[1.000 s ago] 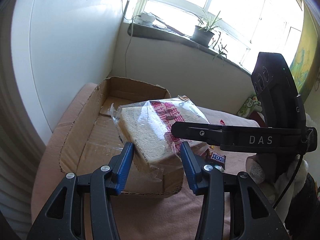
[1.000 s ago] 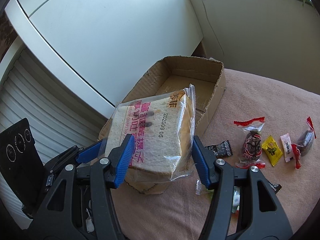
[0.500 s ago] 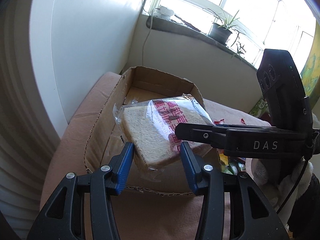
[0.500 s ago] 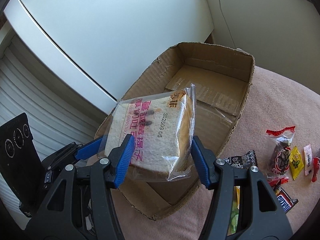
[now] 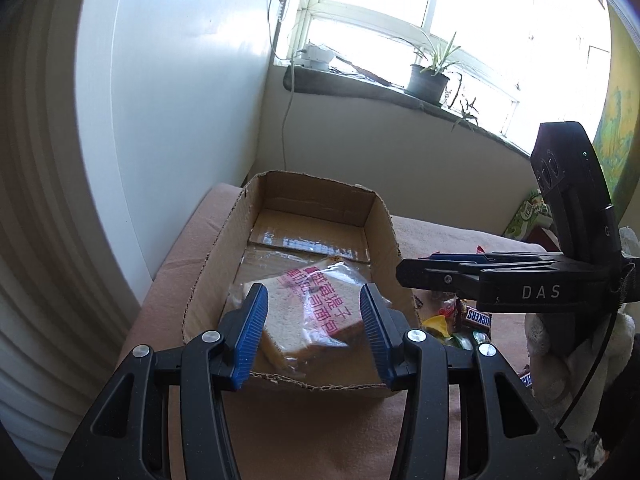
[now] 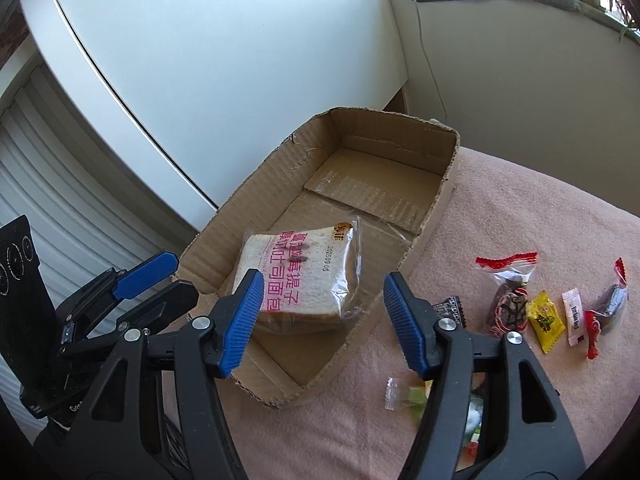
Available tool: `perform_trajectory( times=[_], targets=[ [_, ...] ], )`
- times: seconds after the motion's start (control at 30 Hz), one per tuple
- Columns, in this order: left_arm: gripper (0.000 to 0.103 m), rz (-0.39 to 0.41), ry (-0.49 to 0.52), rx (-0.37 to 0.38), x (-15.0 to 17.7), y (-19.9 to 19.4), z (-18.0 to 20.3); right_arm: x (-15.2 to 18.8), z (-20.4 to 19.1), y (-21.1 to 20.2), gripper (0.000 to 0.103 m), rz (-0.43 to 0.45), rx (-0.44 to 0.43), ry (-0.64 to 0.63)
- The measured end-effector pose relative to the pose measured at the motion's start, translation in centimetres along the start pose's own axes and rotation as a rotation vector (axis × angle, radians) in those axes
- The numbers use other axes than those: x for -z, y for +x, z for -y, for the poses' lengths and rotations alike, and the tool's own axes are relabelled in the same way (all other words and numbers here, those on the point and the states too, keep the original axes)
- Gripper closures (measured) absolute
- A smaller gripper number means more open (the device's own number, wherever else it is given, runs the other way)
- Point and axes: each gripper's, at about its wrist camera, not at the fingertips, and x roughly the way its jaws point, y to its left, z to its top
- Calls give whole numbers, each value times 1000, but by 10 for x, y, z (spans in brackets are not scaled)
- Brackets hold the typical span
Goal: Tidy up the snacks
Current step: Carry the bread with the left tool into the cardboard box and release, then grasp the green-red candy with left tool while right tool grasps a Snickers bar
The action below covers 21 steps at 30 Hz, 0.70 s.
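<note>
A bagged slice of bread with pink print lies inside the open cardboard box, at its near end. My left gripper is open above the box's near wall, with the bread below and between its blue fingers. My right gripper is open above the box's right wall, apart from the bread. The right gripper also shows from the side in the left wrist view, and the left gripper in the right wrist view.
Small wrapped snacks lie on the pink cloth right of the box: a red-topped clear bag, a yellow packet, a white sachet, a Snickers bar. A white wall and a windowsill with plants stand behind.
Both grippers have opened and let go of the bread, which has dropped into the box. Both grippers have risen and pulled back a little.
</note>
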Motion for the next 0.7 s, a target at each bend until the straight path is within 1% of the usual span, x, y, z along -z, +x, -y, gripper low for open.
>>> perform_trajectory(
  times=[0.1,0.2,0.27,0.3,0.33,0.53,0.63,0.7],
  targets=[
    [57,62,29,34,5,-8,15,17,16,-32,37,55,62,3],
    [55,84,20,67,12,-11,28,36,36,-62,37,107,96,39],
    [55,67,29,86,17,-10,38,49,48,-82,32,138,128,48],
    [55,58,37,97,21,-9,44,54,53,-88,25,151,146,51],
    [55,44,47,105,25,-6,49,60,58,-95,22,163,160,55],
    [55,-51,120,184,44,15,81,97,73,-119,22,189,245,31],
    [55,-94,125,231,48,26,93,122,80,-119,22,158,287,20],
    [56,-115,140,250,48,35,101,137,86,-113,22,114,269,16]
  ],
)
